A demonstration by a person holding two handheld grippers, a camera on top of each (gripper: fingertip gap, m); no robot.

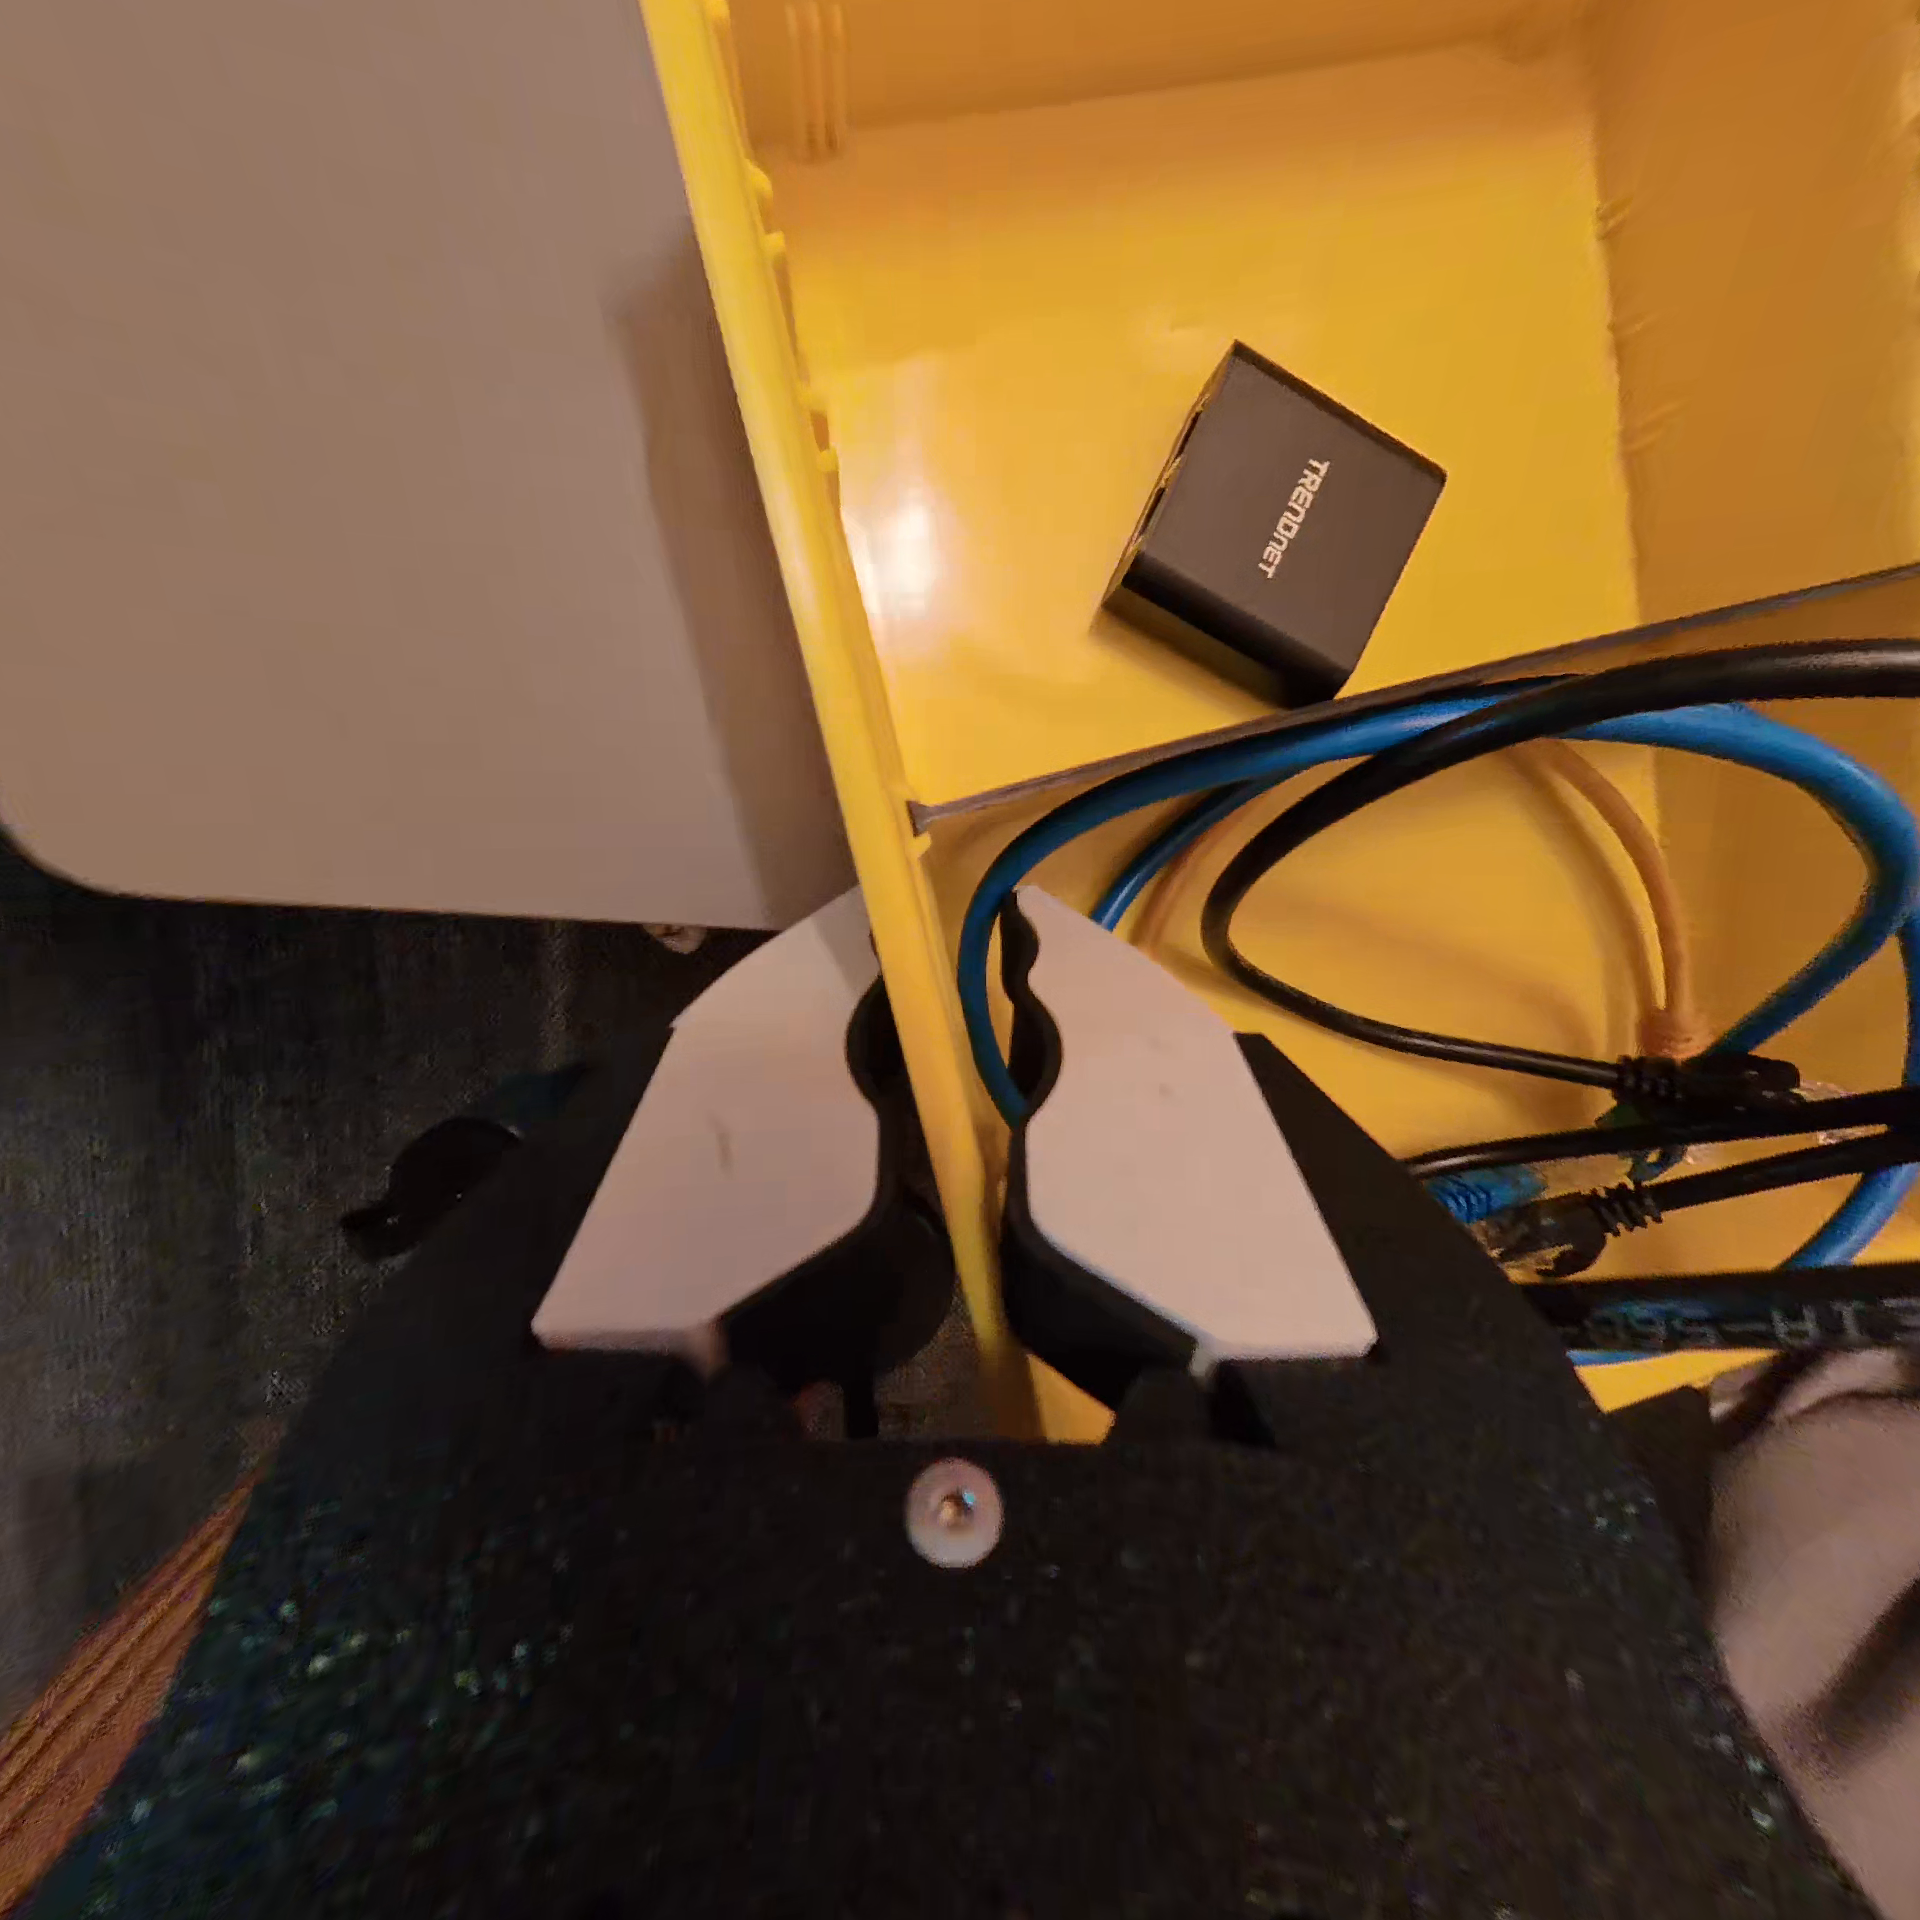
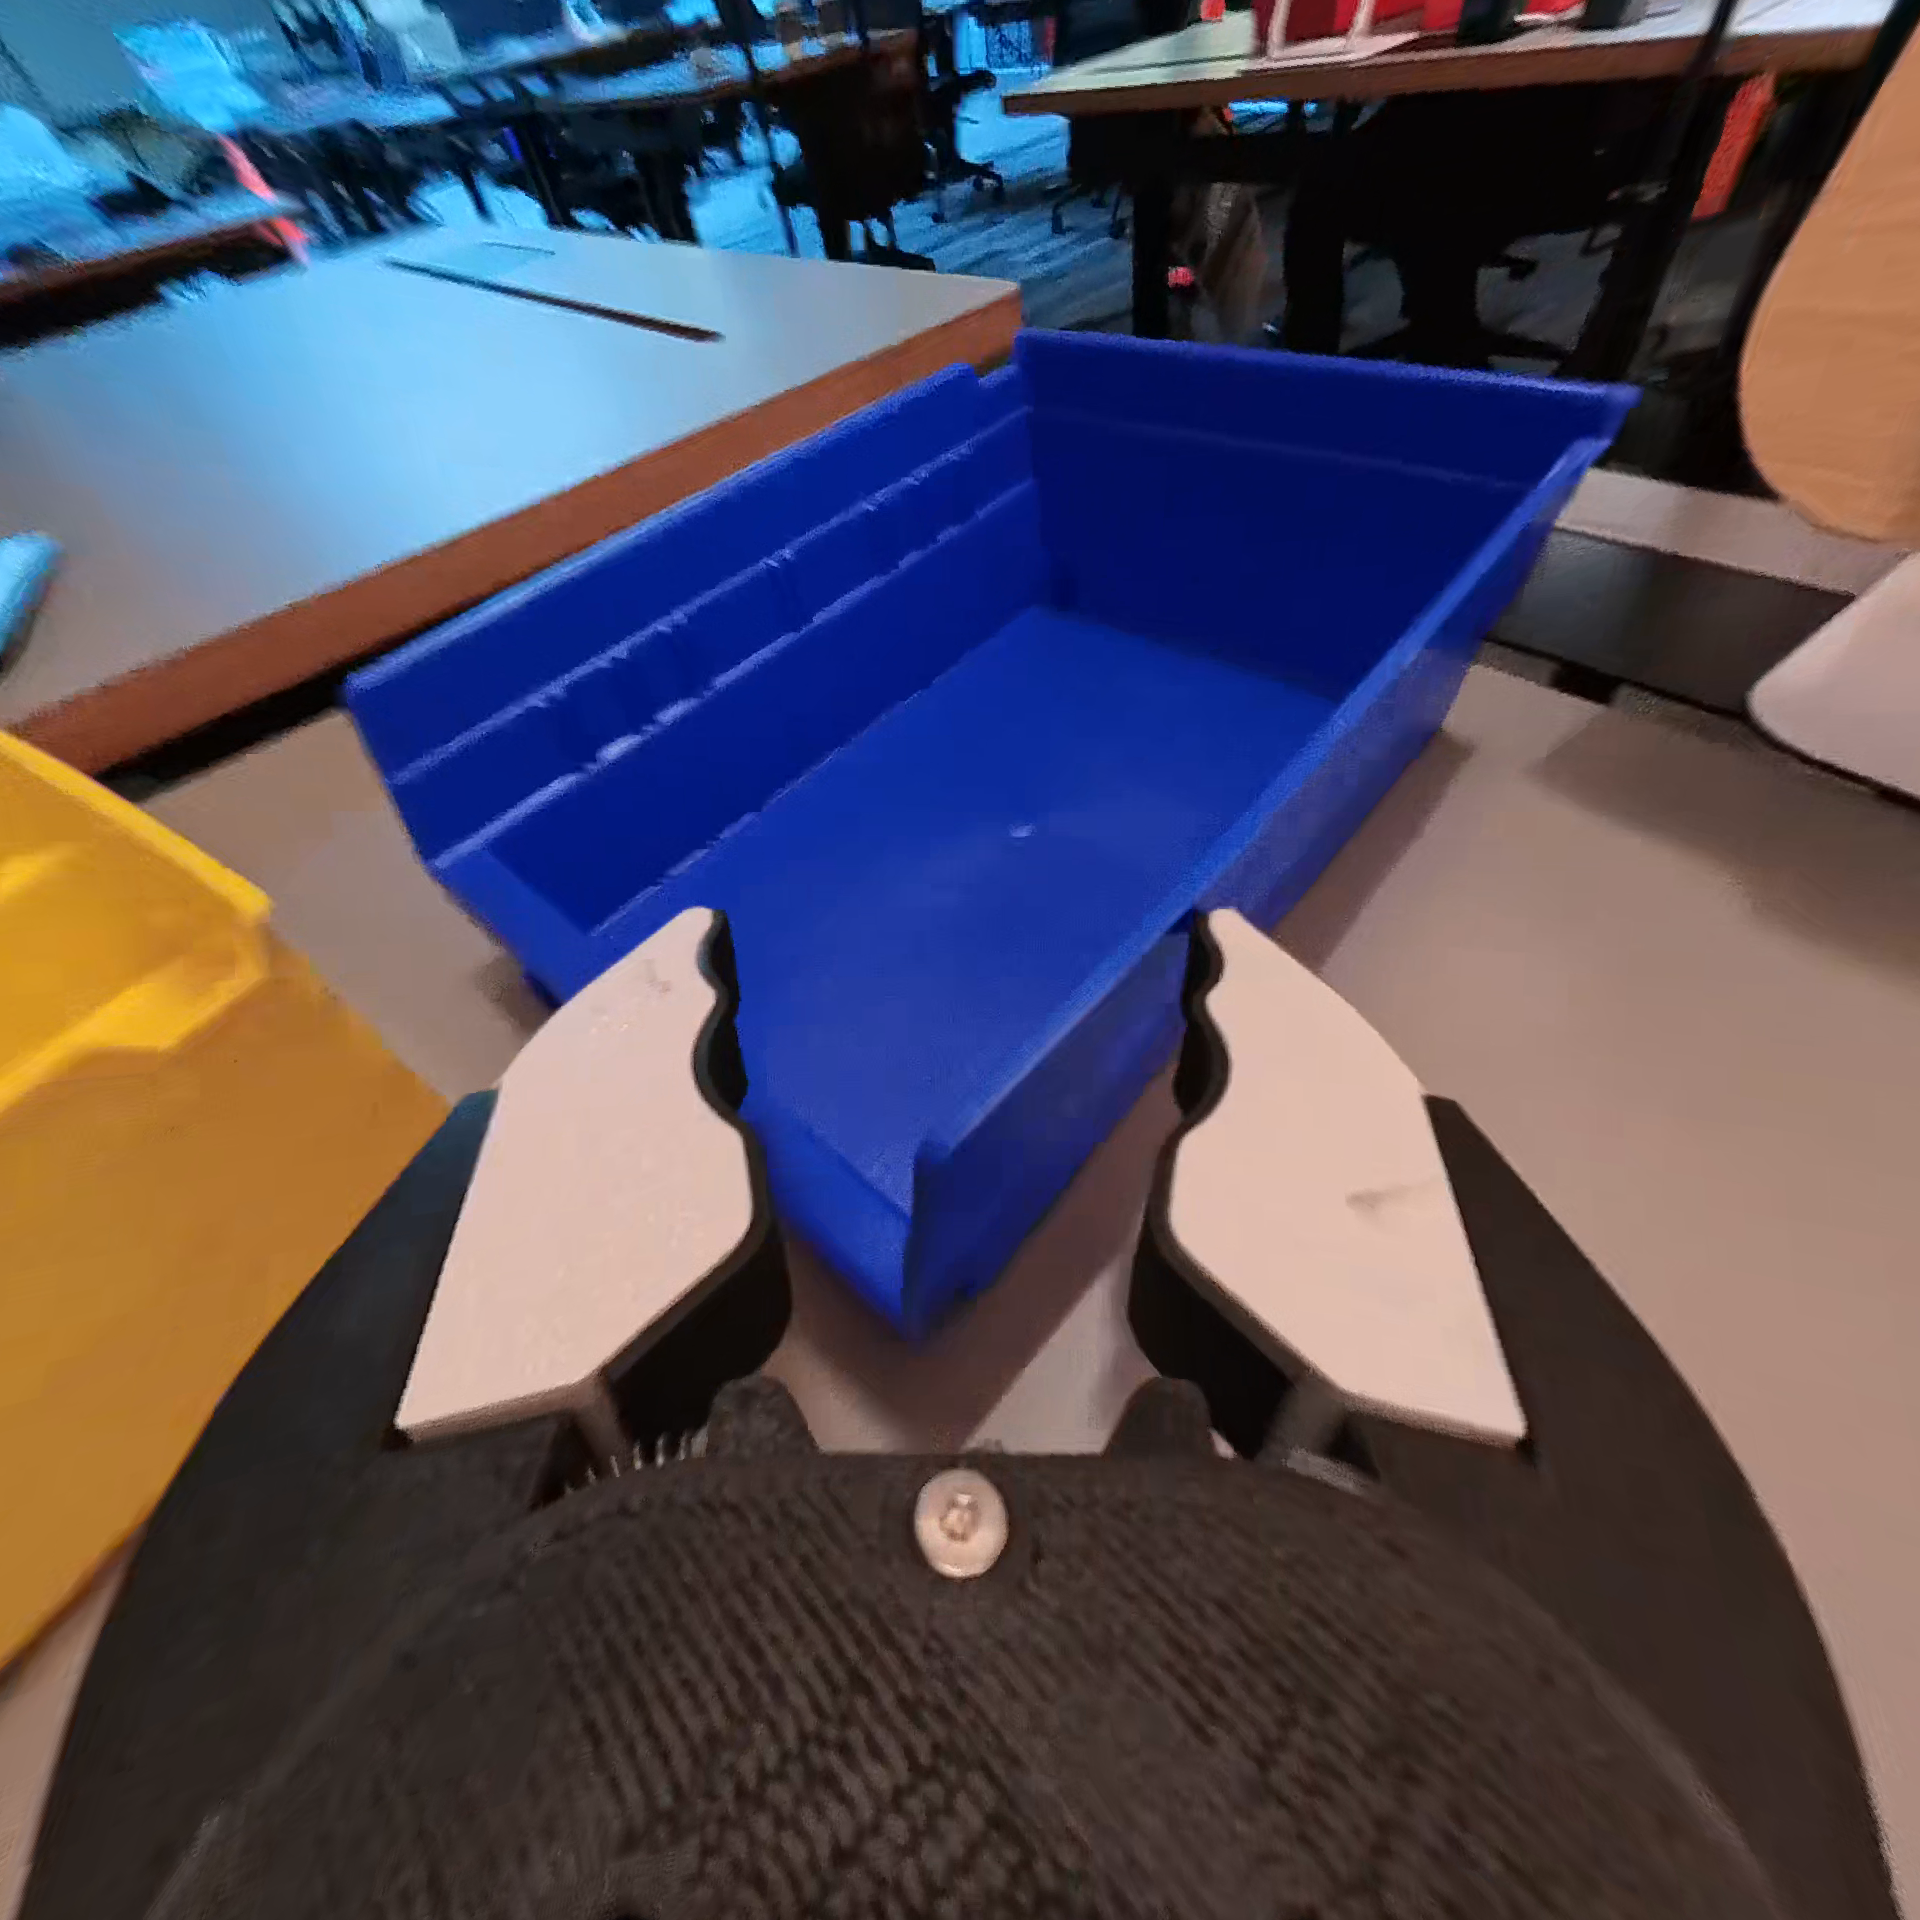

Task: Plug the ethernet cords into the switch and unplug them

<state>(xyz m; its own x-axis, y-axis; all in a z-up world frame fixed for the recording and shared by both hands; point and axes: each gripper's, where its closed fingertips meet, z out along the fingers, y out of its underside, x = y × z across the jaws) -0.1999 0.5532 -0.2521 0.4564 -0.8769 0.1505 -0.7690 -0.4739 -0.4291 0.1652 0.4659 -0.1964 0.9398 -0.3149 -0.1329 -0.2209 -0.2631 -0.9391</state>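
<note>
Left gripper [image 1: 940,935] clamps the yellow bin [image 1: 940,1091] wall, steadying it; right gripper [image 2: 956,925] hangs wide open, empty, over the blue bin [image 2: 1299,488].

**Two bins on a grey table**

The grey table [image 2: 1621,1039] bears a blue bin [image 2: 1039,831] towards its far edge and a yellow bin [image 2: 156,1091] at near left, set apart. A brown-edged table [image 2: 312,447] stands beyond, to the left.

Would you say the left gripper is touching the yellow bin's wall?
Touching. In the left wrist view the left gripper straddles the yellow bin's side wall, and the wall runs between its fingers with their black pads pressed against it on both sides.
</note>
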